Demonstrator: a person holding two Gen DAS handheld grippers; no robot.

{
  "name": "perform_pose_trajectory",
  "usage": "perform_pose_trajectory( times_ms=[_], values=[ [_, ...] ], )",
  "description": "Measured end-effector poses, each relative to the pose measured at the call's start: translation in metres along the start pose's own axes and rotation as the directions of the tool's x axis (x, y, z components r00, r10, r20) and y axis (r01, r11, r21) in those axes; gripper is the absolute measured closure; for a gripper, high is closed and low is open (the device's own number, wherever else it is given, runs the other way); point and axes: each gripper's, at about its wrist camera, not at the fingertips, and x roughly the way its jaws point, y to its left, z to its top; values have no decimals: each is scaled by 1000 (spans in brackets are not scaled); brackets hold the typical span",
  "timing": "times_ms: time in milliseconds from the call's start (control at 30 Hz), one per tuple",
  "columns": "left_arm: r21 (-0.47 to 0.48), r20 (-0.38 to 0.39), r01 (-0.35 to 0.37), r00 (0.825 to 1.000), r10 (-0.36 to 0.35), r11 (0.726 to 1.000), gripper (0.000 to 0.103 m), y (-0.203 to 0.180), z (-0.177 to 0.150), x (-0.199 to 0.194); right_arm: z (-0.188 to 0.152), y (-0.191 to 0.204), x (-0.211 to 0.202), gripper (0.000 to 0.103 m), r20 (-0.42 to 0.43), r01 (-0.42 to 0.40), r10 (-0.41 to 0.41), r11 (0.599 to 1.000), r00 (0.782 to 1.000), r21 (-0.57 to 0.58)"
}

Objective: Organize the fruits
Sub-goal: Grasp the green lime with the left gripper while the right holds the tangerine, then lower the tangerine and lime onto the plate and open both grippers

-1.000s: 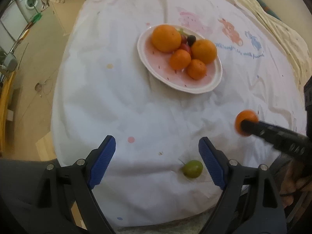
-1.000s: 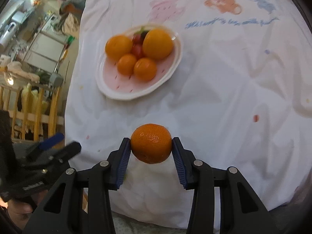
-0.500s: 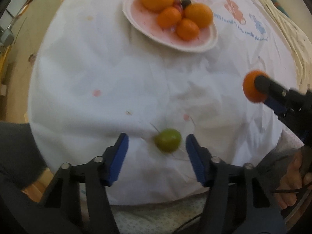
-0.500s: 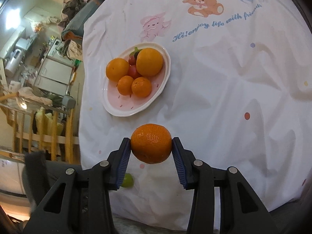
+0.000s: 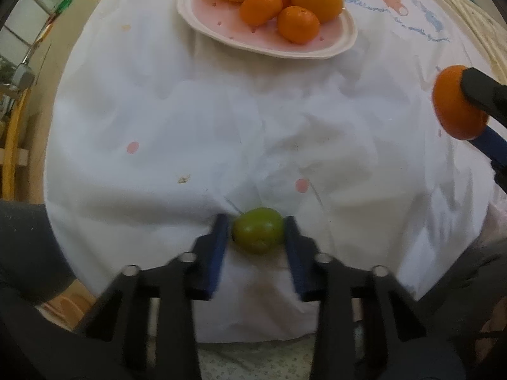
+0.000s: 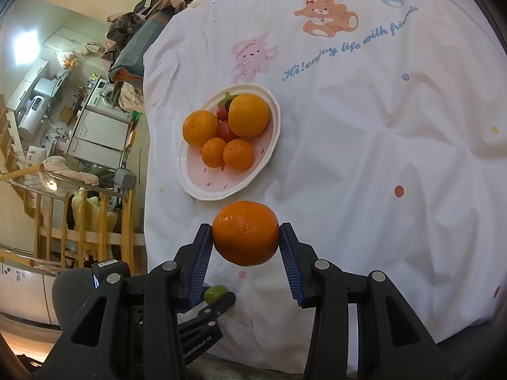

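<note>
Closing on a small green fruit (image 5: 258, 229) at the desk's near edge, the left gripper (image 5: 256, 237) pinched it while the right gripper (image 6: 246, 237) clamped a mandarin (image 6: 245, 232) just short of the fruit plate (image 6: 196, 186).

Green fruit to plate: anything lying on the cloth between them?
Nothing solid. In the left wrist view the stretch from the green fruit to the plate is bare white tablecloth, with only printed pink dots and a small crumb.

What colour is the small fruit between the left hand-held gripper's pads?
Green fruit; clearest in the left wrist view.
</note>
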Motion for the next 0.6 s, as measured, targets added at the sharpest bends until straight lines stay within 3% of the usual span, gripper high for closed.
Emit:
perform_pose_trajectory(
  times_ms=[167, 300, 433, 600],
  values=[
    [19, 7, 26, 1000, -26, 999, 76, 3, 1, -13, 1, 1, 3, 58, -4, -3, 3, 1000, 1000, -6],
    [34, 60, 39, 997, -41, 999, 76, 12, 13, -37, 3, 1, 3, 58, -7, -3, 3, 1000, 1000, -3],
    [28, 100, 71, 992, -74, 997, 76, 30, 39, -63, 12, 7, -4, 58, 2, -20, 20, 1000, 1000, 2],
    [19, 166, 47, 985, -50, 999, 76, 46, 79, -82, 34, 18, -5, 58, 12, 0, 0, 1000, 1000, -21]
  ],
)
